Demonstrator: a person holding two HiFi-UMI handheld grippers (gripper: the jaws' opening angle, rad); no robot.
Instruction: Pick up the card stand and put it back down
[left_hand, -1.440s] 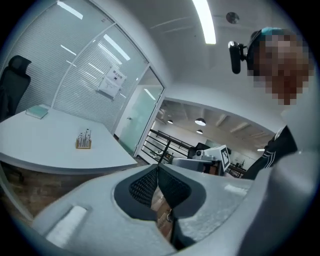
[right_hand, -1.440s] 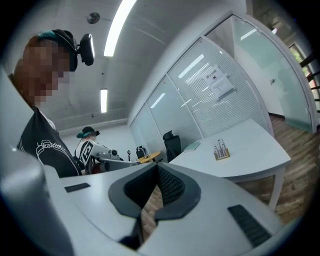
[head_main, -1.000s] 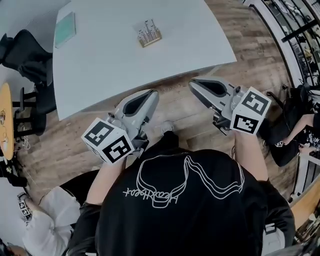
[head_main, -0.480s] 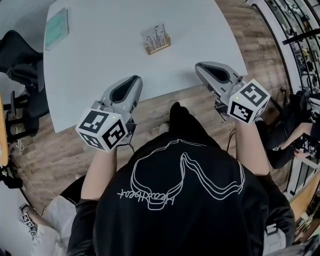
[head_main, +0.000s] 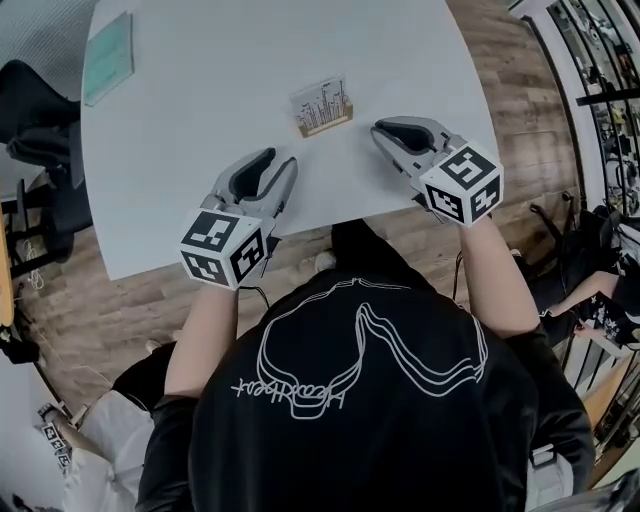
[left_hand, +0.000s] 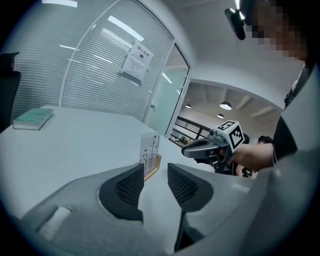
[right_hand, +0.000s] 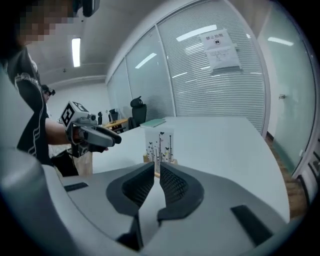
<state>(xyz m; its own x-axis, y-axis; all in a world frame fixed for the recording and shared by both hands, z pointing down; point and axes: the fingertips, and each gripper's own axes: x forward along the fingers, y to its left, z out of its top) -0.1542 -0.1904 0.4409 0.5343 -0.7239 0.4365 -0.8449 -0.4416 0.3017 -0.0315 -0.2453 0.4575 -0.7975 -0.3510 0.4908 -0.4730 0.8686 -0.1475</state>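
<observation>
Fingers (left_hand: 131, 186) just opening, empty: left gripper (head_main: 283, 160) wide, right gripper (head_main: 382, 130) slightly; card stand (head_main: 322, 107) between them, book (head_main: 107, 57) well apart

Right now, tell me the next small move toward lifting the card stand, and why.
Probably open the right tongs wider. They have just been opening, yet their gap looks narrower than the card stand, which stands upright and untouched on the table just ahead of them. The left tongs, which have also just been opening and hold nothing, sit farther from it.
</observation>
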